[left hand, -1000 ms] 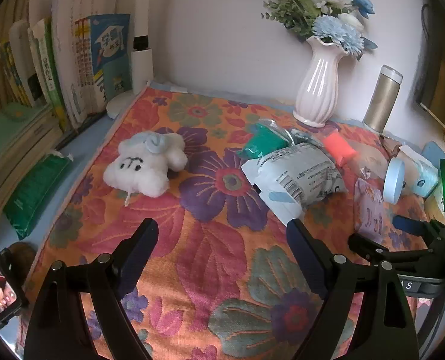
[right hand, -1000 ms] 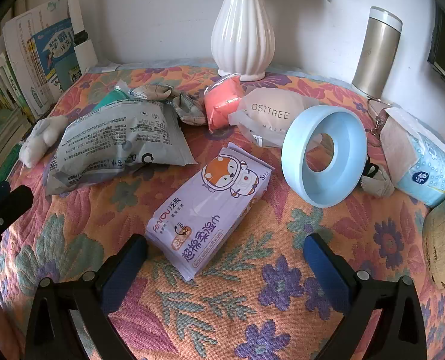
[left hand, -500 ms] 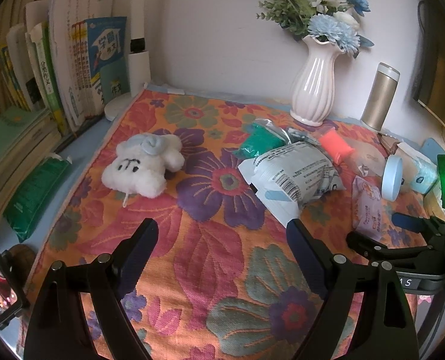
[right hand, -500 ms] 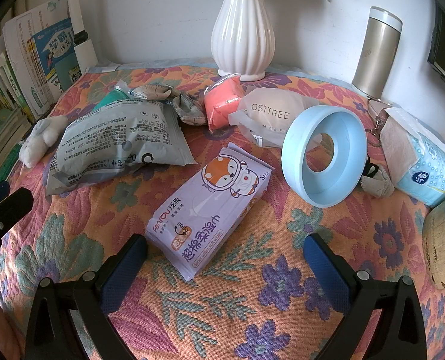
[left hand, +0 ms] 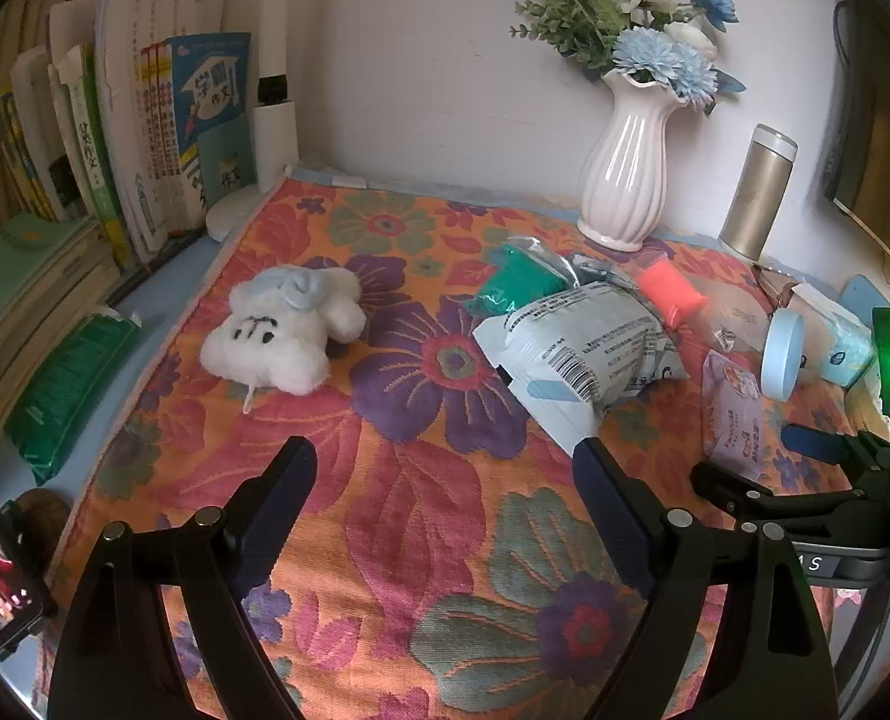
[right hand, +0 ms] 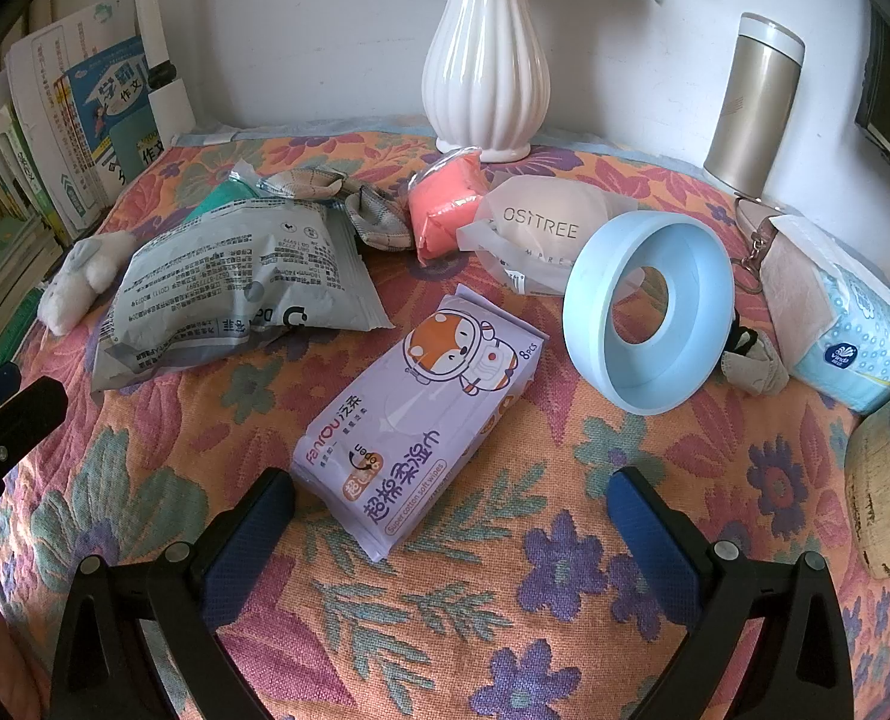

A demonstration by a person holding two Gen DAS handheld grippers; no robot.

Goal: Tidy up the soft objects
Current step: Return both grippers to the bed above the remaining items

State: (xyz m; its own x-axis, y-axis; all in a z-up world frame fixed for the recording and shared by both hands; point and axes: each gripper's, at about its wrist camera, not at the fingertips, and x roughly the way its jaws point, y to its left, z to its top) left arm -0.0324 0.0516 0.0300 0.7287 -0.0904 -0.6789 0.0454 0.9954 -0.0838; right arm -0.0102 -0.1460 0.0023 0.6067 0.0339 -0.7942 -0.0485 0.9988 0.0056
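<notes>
A white plush toy (left hand: 283, 330) lies on the floral cloth (left hand: 385, 510), far left of a pile of soft packs. The pile holds a grey-white pack (right hand: 229, 294), a green pack (left hand: 520, 282), a coral pack (right hand: 442, 204), a translucent OSITREE pouch (right hand: 535, 228) and a purple wipes pack (right hand: 421, 420). My left gripper (left hand: 445, 498) is open and empty above bare cloth, short of the plush. My right gripper (right hand: 451, 510) is open and empty just in front of the wipes pack; it also shows in the left wrist view (left hand: 763, 468).
A white vase (right hand: 487, 72) and a gold flask (right hand: 751, 102) stand at the back wall. A light blue ring (right hand: 649, 312) leans beside a blue tissue pack (right hand: 847, 324). Books (left hand: 115, 138) line the left side. A green packet (left hand: 67, 384) lies off the cloth.
The left wrist view has drawn back and tilted up slightly, so the plush and packs sit lower and smaller. The right gripper has not moved. Both stay open.
</notes>
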